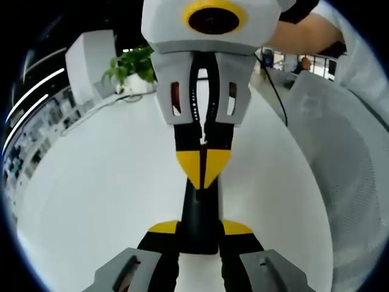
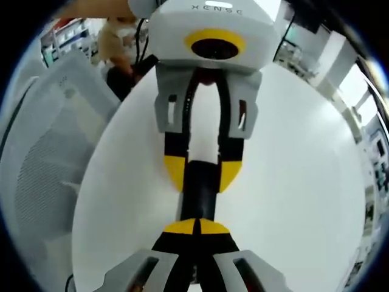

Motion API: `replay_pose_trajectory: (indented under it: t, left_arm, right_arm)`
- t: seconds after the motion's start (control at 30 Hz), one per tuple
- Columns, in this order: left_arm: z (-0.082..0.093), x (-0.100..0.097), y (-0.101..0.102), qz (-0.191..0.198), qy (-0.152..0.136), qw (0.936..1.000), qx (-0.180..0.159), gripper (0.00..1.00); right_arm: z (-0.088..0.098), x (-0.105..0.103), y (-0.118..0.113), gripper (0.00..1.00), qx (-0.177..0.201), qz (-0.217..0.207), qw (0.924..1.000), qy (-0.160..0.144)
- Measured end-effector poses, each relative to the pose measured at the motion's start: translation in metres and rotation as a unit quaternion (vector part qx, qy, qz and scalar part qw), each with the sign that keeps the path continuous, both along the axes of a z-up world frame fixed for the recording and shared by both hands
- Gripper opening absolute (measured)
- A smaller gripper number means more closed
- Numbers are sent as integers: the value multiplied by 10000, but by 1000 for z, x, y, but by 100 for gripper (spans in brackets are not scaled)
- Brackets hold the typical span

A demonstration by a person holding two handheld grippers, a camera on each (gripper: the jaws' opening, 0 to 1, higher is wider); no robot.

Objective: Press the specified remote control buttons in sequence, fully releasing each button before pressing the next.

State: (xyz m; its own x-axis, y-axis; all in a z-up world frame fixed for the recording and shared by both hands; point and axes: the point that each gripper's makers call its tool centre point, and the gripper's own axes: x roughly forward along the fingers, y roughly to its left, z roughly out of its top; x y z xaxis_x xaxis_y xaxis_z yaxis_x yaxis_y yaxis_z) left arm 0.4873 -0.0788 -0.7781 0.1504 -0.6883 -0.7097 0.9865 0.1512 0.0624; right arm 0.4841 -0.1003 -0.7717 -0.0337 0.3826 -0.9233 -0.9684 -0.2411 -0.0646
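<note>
Holding the black remote control (image 1: pixel 200 213) by its near end between parted jaws, the left tool (image 1: pixel 200 234) steadies it lengthwise above the white tabletop (image 1: pixel 103 182), while the right tool (image 2: pixel 196 234), jaws closed and empty, presses tip-down on its upper face.

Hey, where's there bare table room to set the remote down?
Bare white table runs from the grippers out to the potted plant, and a narrower strip lies between them and the mesh chair. The middle is crowded: the left gripper holds the remote there, with the right gripper shut at it.
</note>
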Motion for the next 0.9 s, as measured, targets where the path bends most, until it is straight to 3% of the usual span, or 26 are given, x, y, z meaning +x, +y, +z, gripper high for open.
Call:
replay_pose_trajectory:
  t: [0.9]
  left_arm:
    - [1, 0, -1, 3, 20, 10000, 0, 24]
  right_arm:
    - [-1, 2, 0, 0, -84, -135, 9998, 106]
